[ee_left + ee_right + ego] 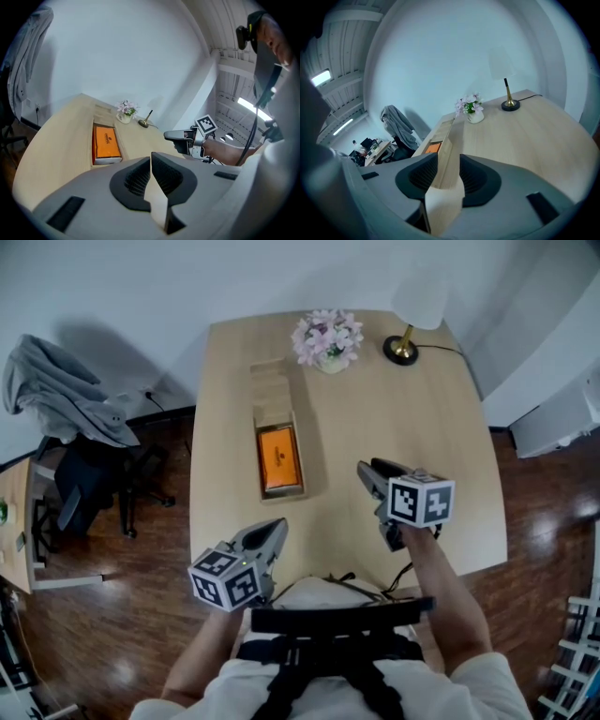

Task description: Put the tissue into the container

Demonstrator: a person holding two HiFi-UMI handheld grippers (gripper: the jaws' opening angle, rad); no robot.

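Note:
An orange tissue pack (278,457) (106,143) lies in the near end of a long wooden container (272,392) on the pale table (412,418); the container's far half looks like bare wood. My left gripper (277,527) (151,157) hovers over the table's near edge, below the container, with its jaws shut and nothing between them. To the right of the container hangs my right gripper (366,471) (449,159), its jaws a little apart with only the table showing through the gap. It also appears in the left gripper view as the right gripper (169,136). The orange pack (433,148) peeks past its left jaw.
A vase of pink flowers (326,338) and a brass lamp (405,345) with a white shade stand at the table's far edge. A chair draped with a grey garment (61,395) stands left of the table, beside a small desk (14,512).

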